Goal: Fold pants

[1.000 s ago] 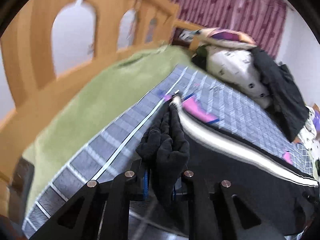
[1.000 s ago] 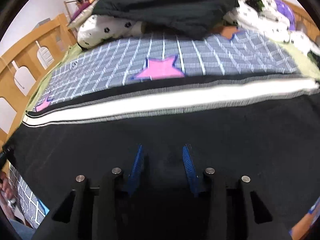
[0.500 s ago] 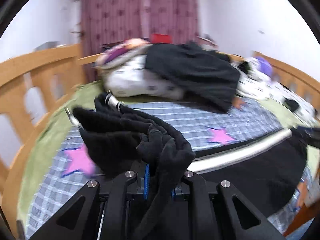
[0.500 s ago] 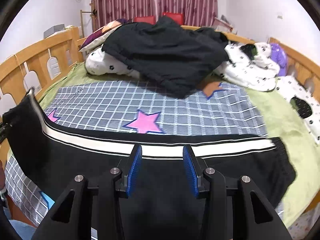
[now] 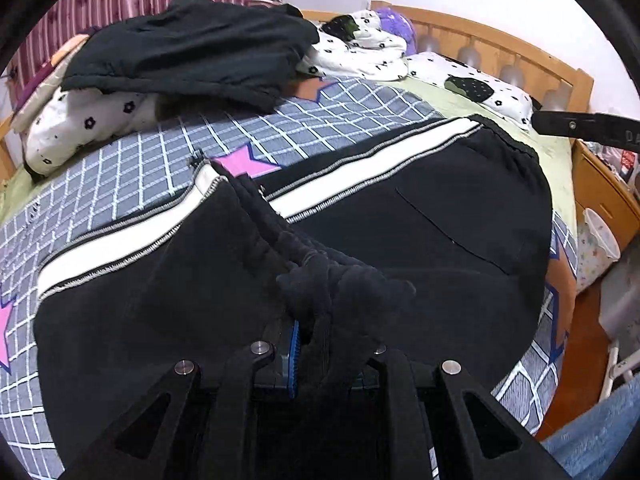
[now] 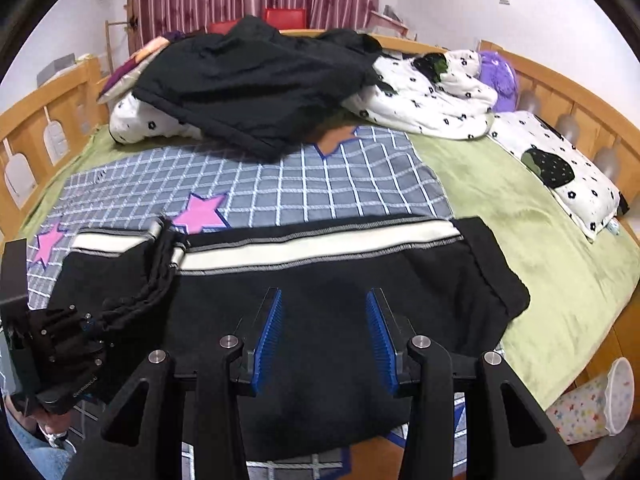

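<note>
A: Starting at the left, what has the left tool [image 6: 86,330] got?

B: Its jaws are clamped on the bunched cuff end of the black pants [image 5: 460,216]. From that pinch the leg runs away over the bed [image 6: 520,216], doubling back on the rest of the garment.

A: And how do the pants lie?

B: Flat on the checked blanket [image 6: 280,184], long axis running left to right across both views, the white side stripe [image 6: 320,246] along the far edge. The folded-over leg covers the left part; the waistband end [image 6: 496,276] lies to the right, still uncovered.

A: So the fold has to travel rightward?

B: I'd judge so. The held cuff sits left of the middle, and the waistband is well to its right.

A: The right tool [image 6: 324,338]?

B: Its jaws stand apart with nothing between them, hovering above the middle of the pants, nearer the waistband than the left tool is.
</note>
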A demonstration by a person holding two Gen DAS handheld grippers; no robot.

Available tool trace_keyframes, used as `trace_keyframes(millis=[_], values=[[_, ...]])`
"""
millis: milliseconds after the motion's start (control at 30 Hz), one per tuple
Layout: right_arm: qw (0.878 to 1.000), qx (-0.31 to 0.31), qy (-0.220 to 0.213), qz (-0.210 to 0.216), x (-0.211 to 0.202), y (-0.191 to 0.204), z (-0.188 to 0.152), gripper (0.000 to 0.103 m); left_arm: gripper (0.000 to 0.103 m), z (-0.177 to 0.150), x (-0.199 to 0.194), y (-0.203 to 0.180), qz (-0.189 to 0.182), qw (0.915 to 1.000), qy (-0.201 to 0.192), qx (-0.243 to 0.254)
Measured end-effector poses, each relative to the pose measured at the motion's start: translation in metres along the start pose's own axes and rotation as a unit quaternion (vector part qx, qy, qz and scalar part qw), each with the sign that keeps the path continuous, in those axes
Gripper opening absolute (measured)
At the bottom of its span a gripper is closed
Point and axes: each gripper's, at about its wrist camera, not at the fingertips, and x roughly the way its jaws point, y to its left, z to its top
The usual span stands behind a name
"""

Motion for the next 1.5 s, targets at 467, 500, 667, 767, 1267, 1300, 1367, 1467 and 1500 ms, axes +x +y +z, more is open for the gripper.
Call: trace_keyframes(millis=[467, 500, 667, 767, 1267, 1300, 1367, 1467, 1500], values=[[0.998, -0.004, 0.006, 0.057, 0.015, 0.060, 0.014, 0.043, 0.058, -0.015, -0.112, 0.091, -0.054, 0.9902, -0.073, -0.106], [0.998, -0.007, 0.003, 0.066, 0.013, 0.069, 0.015, 0.044, 0.058, -0.015, -0.127, 0.100, -0.026, 0.9906, -0.076, -0.111], [0.995, -0.031, 0.000, 0.098, 0.003, 0.102, 0.025, 0.046, 0.058, -0.010, -0.190, 0.132, 0.086, 0.9878, -0.088, -0.095], [0.991, -0.056, 0.002, 0.118, -0.003, 0.123, 0.032, 0.047, 0.058, -0.004, -0.226, 0.150, 0.144, 0.9811, -0.090, -0.093], [0.976, -0.069, 0.105, 0.180, 0.059, 0.166, -0.020, 0.045, 0.065, -0.053, -0.209, 0.178, 0.150, 0.9646, -0.091, -0.197], [0.976, -0.059, 0.110, 0.179, 0.069, 0.168, -0.026, 0.044, 0.065, -0.062, -0.193, 0.177, 0.145, 0.9642, -0.084, -0.205], [0.977, -0.053, 0.118, 0.171, 0.087, 0.170, -0.037, 0.025, 0.065, -0.075, -0.171, 0.180, 0.135, 0.9626, -0.076, -0.222], [0.980, -0.072, 0.081, 0.167, 0.081, 0.165, -0.052, 0.017, 0.065, -0.094, -0.145, 0.189, 0.123, 0.9605, -0.058, -0.243], [0.980, -0.066, 0.059, 0.179, 0.069, 0.157, -0.053, 0.016, 0.065, -0.098, -0.141, 0.191, 0.121, 0.9604, -0.054, -0.245]])
